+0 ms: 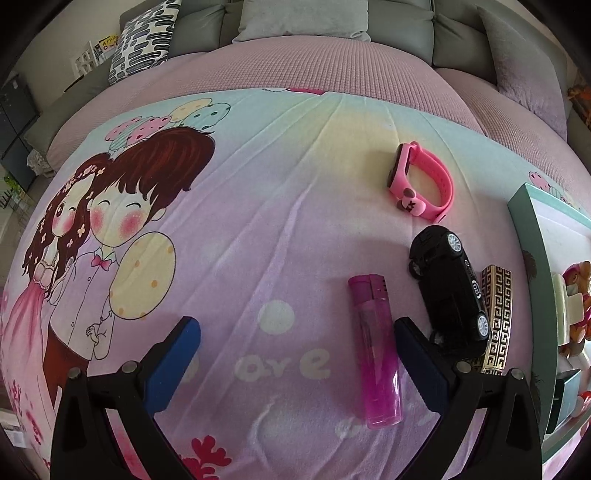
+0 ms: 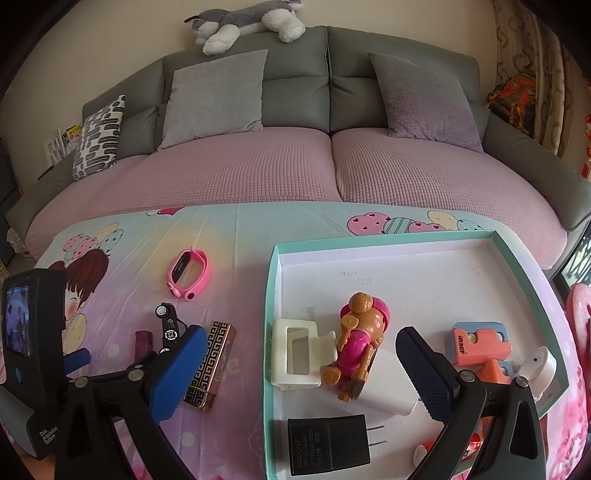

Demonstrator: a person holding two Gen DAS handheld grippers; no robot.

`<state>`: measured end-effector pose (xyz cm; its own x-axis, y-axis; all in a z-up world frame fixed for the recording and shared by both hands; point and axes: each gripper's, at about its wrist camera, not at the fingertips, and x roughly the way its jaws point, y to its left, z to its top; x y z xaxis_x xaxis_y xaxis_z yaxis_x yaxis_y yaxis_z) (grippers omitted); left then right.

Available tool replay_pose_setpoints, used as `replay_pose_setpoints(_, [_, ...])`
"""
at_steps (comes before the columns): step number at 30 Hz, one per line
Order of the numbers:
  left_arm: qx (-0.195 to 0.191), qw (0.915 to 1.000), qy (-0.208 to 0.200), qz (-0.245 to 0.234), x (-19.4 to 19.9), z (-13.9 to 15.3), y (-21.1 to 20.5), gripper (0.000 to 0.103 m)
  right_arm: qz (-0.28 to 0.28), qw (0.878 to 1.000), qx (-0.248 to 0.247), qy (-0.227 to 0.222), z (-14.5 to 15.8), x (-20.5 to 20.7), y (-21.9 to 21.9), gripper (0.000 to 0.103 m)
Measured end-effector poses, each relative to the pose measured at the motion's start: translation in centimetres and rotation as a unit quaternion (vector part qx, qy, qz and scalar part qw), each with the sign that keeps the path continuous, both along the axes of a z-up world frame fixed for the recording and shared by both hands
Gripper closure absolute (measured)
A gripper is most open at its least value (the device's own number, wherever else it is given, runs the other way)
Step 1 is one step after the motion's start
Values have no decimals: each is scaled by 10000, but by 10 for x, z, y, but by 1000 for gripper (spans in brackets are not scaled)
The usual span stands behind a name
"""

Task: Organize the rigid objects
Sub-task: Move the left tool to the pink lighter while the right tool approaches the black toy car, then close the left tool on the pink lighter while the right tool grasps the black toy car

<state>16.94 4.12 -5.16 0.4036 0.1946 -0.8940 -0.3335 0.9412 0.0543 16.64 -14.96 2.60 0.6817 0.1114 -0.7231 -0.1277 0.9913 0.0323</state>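
A purple lighter (image 1: 376,350) lies on the cartoon cloth, inside the gap of my open left gripper (image 1: 297,326), close to the right finger. Right of it rest a black toy car (image 1: 448,288) and a gold-patterned black case (image 1: 498,317); a pink watch (image 1: 421,182) lies farther off. My right gripper (image 2: 301,343) is open and empty, low over the teal tray's left rim (image 2: 271,295). The tray holds a toy dog figure (image 2: 360,338), a white clip (image 2: 295,354), a white charger (image 2: 388,391), a black plug adapter (image 2: 328,448) and an orange block (image 2: 480,345).
In the right wrist view the left gripper's body with its screen (image 2: 26,339) stands at the left edge. A grey sofa (image 2: 325,81) with cushions and a plush dog (image 2: 247,22) lies beyond the cloth. The watch (image 2: 188,275), car (image 2: 170,326) and case (image 2: 212,363) lie left of the tray.
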Motion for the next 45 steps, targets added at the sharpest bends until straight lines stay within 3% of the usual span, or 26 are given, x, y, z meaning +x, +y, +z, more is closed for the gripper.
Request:
replay_pose_setpoints(6, [166, 9995, 16, 270, -11, 2, 18, 0, 303, 9995, 34, -82, 1, -2, 19, 0])
replay_pose_setpoints(14, [80, 9988, -12, 478, -29, 2, 41, 0, 715, 9969, 330, -64, -6, -2, 49, 1])
replay_pose_setpoints(24, [-156, 9982, -53, 576, -38, 1, 60, 1, 1003, 9940, 408, 180, -26, 4, 75, 21])
replay_pose_setpoints(31, [-262, 9973, -132, 670, -42, 1, 72, 9, 1124, 9921, 431, 352, -40, 5, 88, 32])
replay_pose_setpoints(37, [-267, 9970, -233, 682, -45, 5, 77, 40, 1224, 9902, 448, 500, -49, 5, 95, 54])
replay_pose_setpoints(42, [-290, 9971, -280, 649, -47, 8, 75, 61, 1350, 9883, 451, 546, -52, 4, 103, 59])
replay_pose_setpoints(45, [-314, 9973, -301, 595, -46, 8, 74, 68, 1320, 9884, 470, 593, -57, 5, 105, 59])
